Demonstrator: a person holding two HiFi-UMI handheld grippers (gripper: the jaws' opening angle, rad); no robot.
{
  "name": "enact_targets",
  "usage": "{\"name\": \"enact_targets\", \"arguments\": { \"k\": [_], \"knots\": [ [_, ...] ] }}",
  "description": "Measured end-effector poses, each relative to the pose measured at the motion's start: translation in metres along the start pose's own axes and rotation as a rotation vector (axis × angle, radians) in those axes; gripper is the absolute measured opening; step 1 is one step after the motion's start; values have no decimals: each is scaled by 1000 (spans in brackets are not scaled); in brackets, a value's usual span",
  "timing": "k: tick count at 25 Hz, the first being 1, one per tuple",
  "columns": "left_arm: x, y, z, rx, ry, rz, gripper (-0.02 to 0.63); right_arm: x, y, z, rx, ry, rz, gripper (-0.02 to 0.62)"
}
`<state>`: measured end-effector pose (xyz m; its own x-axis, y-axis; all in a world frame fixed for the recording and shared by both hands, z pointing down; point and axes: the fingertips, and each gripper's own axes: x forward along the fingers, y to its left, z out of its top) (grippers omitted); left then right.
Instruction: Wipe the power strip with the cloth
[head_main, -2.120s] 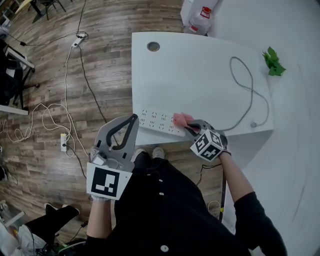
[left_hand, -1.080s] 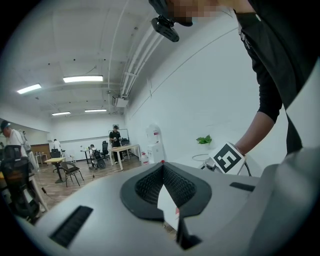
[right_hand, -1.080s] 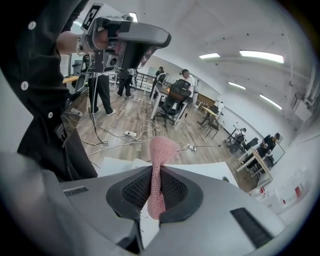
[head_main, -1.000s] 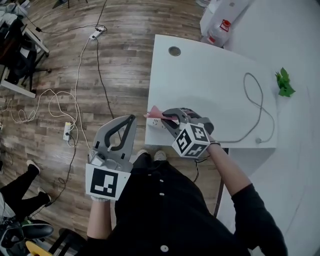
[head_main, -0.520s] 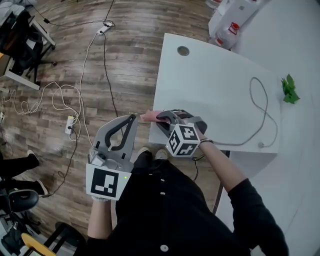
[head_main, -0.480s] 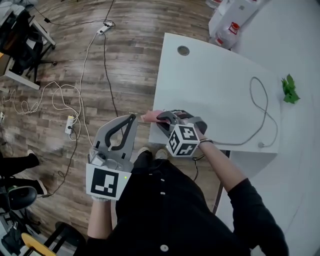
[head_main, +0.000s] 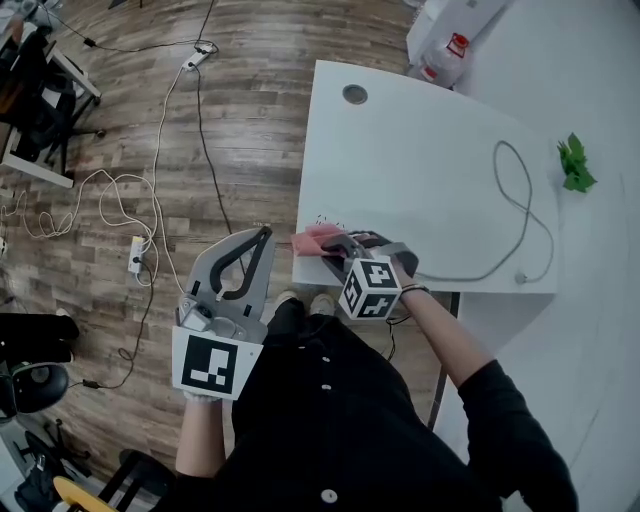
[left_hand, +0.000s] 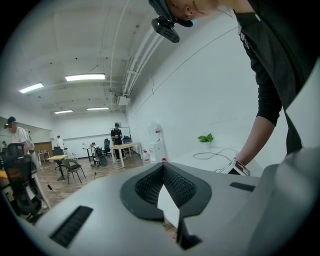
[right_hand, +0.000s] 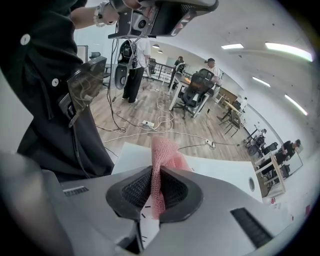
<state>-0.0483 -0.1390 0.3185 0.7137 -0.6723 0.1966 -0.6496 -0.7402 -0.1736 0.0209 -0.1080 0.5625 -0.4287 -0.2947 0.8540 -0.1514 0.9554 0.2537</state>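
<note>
The white power strip lies along the front left edge of the white desk; only its left end with a few sockets shows. My right gripper is shut on the pink cloth and holds it down on that end. In the right gripper view the cloth sticks up between the shut jaws of the right gripper, with a bit of the strip below. My left gripper hangs off the desk over the floor, shut and empty; in its own view the left gripper holds nothing.
A grey cable loops across the desk's right half. A green plant sprig lies at the far right and a round grommet hole at the back left. Cables and another power strip lie on the wooden floor.
My right gripper has carried the pink cloth leftwards along the strip, from its right part to its left end at the desk corner. The left gripper has stayed still and shut.
</note>
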Motion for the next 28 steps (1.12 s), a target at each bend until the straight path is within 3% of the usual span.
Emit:
{"name": "enact_targets", "arguments": {
  "k": [28],
  "knots": [
    [50,-58,25,28,-54,-199,11,-76,52,-109,256,104,-50,57]
  ]
}}
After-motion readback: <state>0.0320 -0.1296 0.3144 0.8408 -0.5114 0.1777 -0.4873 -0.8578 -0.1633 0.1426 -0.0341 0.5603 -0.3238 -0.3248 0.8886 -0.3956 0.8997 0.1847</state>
